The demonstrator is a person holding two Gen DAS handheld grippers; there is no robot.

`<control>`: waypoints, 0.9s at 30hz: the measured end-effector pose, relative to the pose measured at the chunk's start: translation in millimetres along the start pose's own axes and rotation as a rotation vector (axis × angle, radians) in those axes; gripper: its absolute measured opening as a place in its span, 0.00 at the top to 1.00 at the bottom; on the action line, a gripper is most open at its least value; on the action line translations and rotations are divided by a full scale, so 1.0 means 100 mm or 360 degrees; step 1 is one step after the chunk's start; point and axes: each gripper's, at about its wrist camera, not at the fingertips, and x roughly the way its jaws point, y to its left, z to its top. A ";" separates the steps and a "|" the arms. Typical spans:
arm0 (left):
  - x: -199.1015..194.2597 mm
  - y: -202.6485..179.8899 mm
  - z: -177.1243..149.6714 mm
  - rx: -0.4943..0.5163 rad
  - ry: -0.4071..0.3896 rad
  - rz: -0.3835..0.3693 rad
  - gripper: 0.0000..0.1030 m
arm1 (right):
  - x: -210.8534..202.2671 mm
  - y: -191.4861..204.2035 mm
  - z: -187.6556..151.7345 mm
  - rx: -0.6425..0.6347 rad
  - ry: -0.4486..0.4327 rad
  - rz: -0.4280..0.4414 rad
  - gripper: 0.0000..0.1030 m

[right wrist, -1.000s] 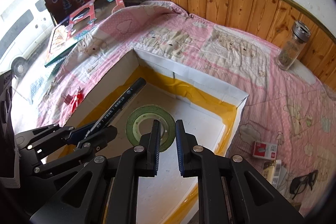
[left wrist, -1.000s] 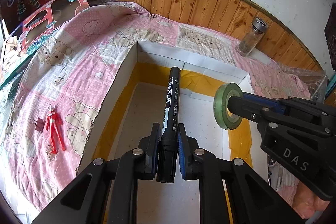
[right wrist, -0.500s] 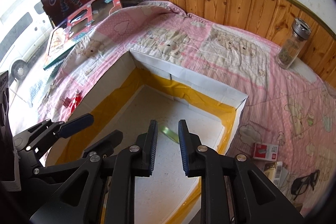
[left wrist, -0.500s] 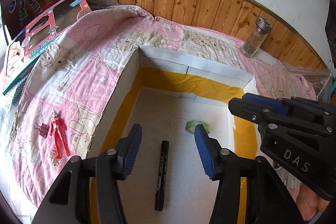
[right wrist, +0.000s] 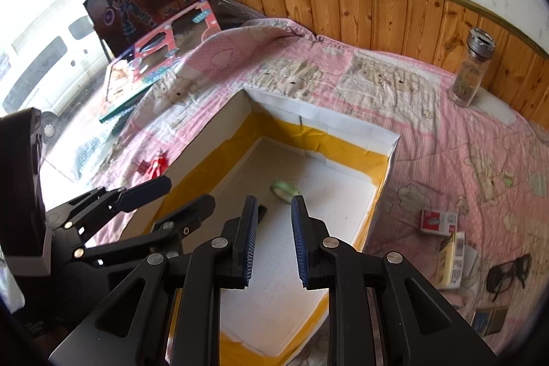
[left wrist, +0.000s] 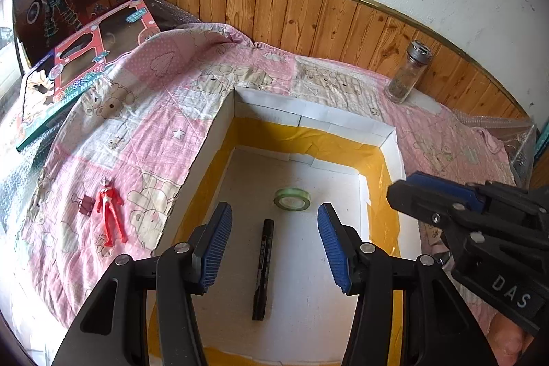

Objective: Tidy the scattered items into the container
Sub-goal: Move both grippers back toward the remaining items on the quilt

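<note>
A white box point(left wrist: 219, 126) lined with yellow tape sits on a pink quilt. On its floor lie a black marker point(left wrist: 262, 270) and a green tape roll point(left wrist: 292, 198), the roll flat just beyond the marker's far end. My left gripper point(left wrist: 272, 211) hangs open above the marker with nothing between its blue pads. My right gripper point(right wrist: 274, 204) is open over the box, empty, with the tape roll point(right wrist: 284, 189) just past its tips; only a bit of the marker point(right wrist: 261, 213) shows. A red toy figure point(left wrist: 109, 211) and a dark binder clip point(left wrist: 85, 204) lie on the quilt left of the box.
A glass jar point(right wrist: 471, 71) stands by the wooden wall panel at the back right. Toy boxes point(left wrist: 75, 33) lean at the back left. Right of the box on the quilt lie a small red-and-white packet point(right wrist: 439, 222), a card pack point(right wrist: 453, 259), black glasses point(right wrist: 507, 273) and a dark small box point(right wrist: 489, 319).
A second ago the left gripper held the marker and the right held the tape roll. Both opened, and the two items dropped onto the box floor. The roll now lies flat.
</note>
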 end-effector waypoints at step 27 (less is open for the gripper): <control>-1.20 -0.41 -0.98 0.0110 -0.0146 -0.0162 0.48 | -1.06 0.16 -1.35 0.0110 -0.0187 0.0163 0.79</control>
